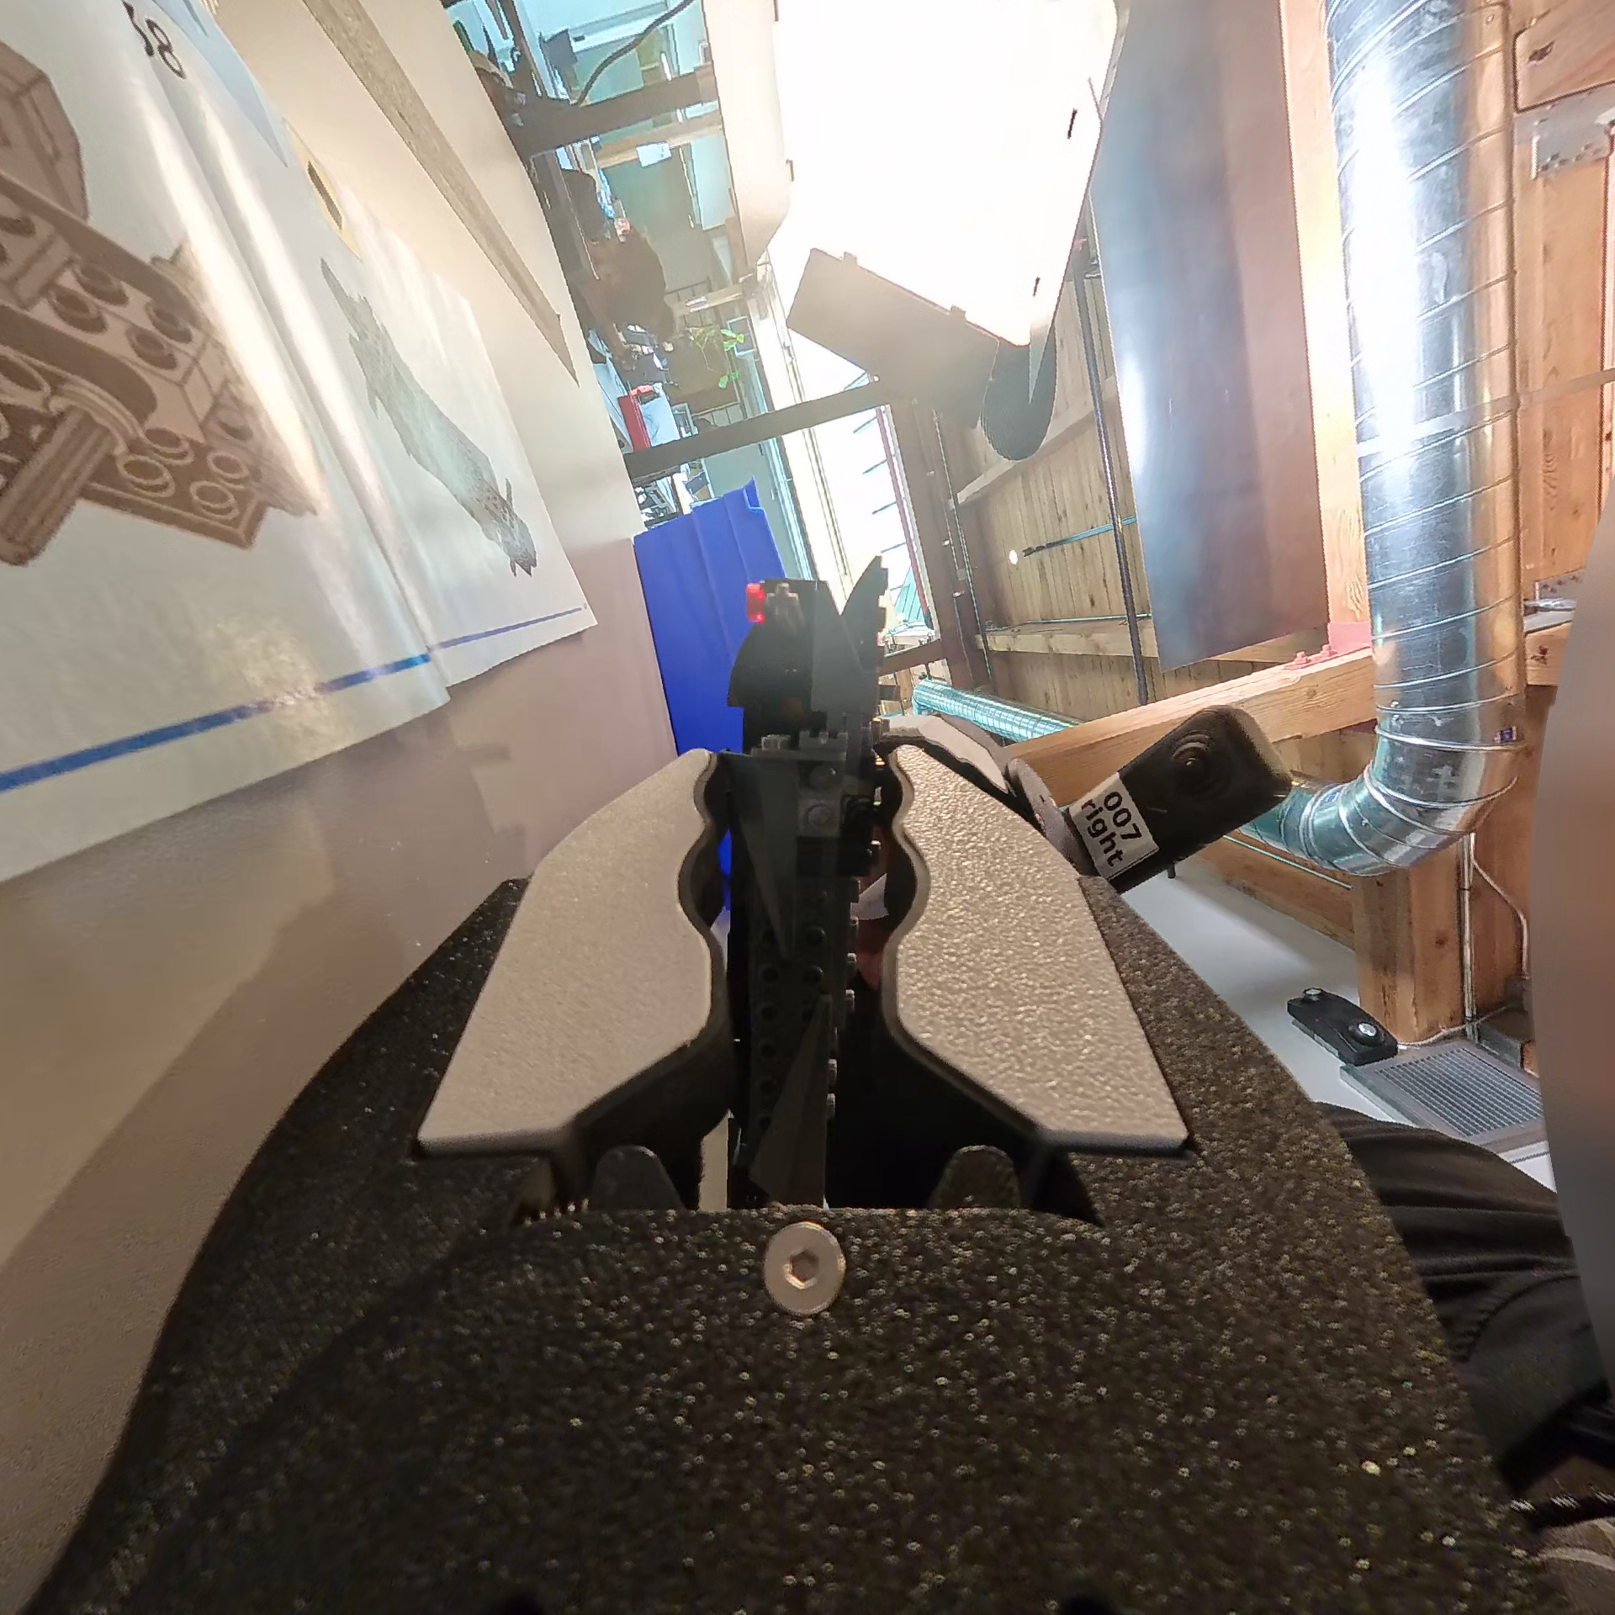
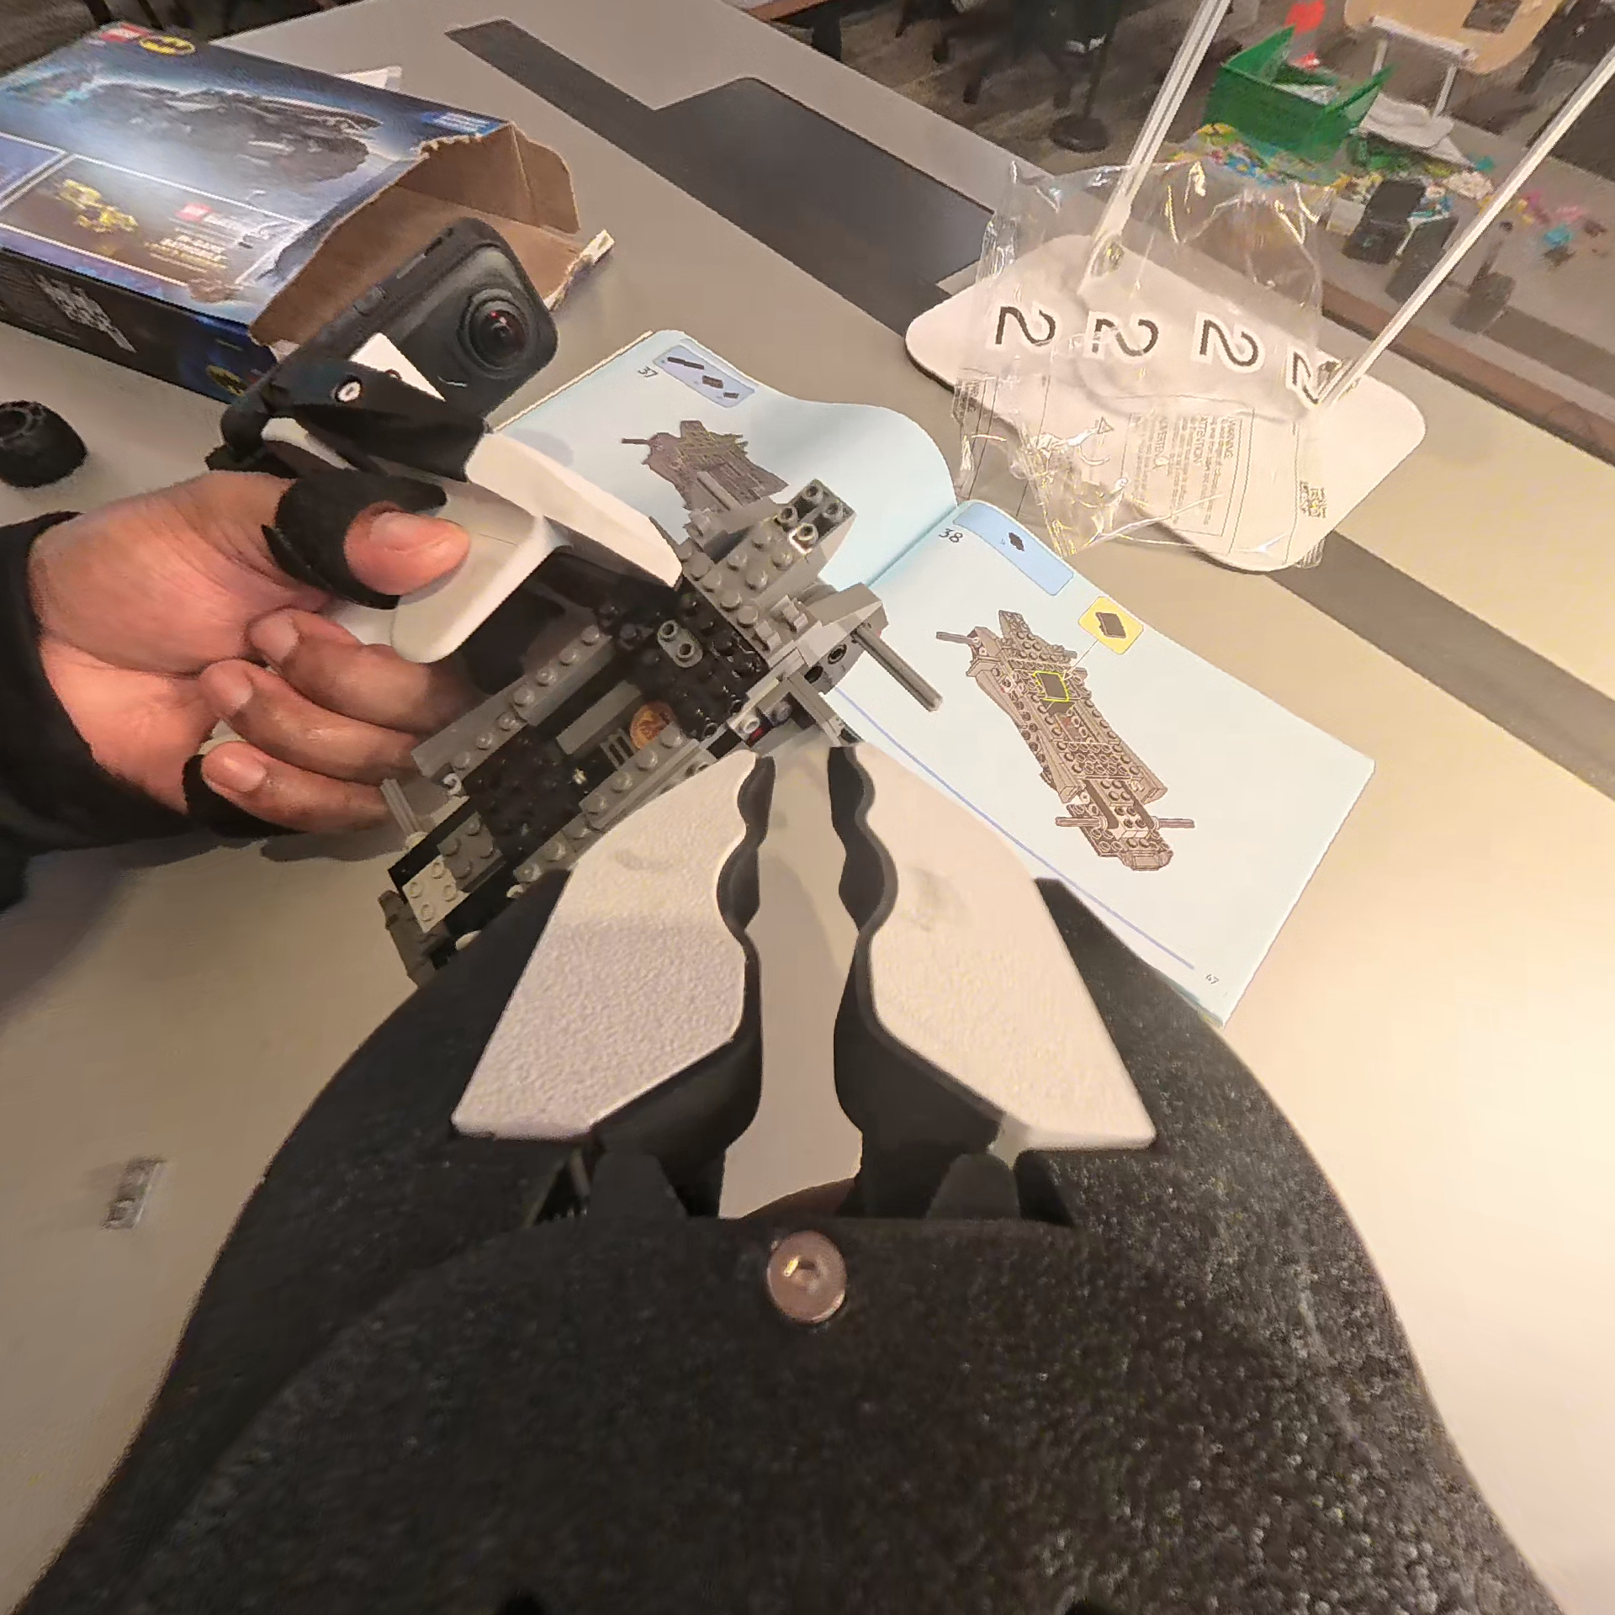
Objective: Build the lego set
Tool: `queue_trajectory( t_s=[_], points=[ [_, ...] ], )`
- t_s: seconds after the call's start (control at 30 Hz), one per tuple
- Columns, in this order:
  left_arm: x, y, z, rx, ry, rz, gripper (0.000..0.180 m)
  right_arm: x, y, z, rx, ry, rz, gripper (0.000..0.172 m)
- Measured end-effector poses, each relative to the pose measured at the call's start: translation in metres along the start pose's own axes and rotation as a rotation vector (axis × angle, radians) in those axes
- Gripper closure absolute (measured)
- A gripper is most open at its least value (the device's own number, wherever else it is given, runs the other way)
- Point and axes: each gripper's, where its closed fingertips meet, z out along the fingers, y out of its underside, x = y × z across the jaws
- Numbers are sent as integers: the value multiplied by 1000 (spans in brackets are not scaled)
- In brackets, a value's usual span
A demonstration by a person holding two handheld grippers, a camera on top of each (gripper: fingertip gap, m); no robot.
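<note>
Holding the grey-and-black brick model [image 1: 786, 874] clamped between the left gripper [image 1: 800, 778] pads; right gripper [image 2: 800, 765] slightly parted, empty, tips just under the model's front edge. Better keeping steady, pressing gently there.

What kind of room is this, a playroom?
More likely a workshop or lab with a building table. A half-built grey and black brick model is in the left claw, over an open instruction booklet; bare wooden beams and a metal duct run overhead.
</note>
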Motion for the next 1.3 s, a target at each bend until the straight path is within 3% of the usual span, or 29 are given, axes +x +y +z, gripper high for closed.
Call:
queue_trajectory(
  t_s=[0.33,0.67,0.87,1.13,1.3],
  points=[
    [1,1,0,-3,-1,8,147,1,-6,3,15,-11,95,145],
    [4,3,1,-9,1,45,147,2,-4,13,56,-148,543,117],
    [4,3,2,-11,1,49,147,-1,-5,18,93,-207,680,106],
    [9,4,2,-19,28,65,147,-3,-10,23,151,-339,807,116],
    [19,4,1,-21,91,92,147,-8,-16,16,168,-379,746,119]
  ],
)
